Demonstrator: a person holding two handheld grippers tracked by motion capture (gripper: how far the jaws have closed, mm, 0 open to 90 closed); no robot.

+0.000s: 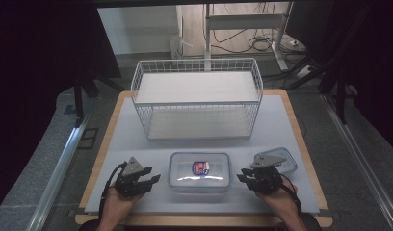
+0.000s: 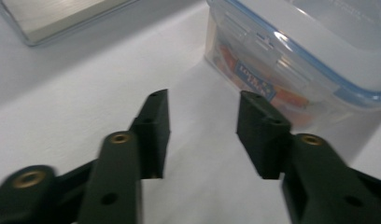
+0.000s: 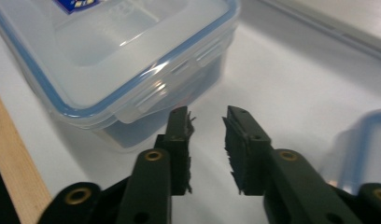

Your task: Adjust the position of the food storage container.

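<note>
A clear plastic food box with a blue-rimmed clip lid and a red and blue label lies at the front middle of the table. My left gripper rests just left of it, open and empty. In the left gripper view the box stands ahead and to the right of the open gripper. My right gripper sits just right of the box, open and empty. Seen from the right gripper view, the box is ahead and to the left of the gripper, close to its fingers.
A white wire basket with two shelves stands at the back middle of the white mat. A second small clear box with a blue rim lies behind my right gripper. The wooden table edge runs along the front.
</note>
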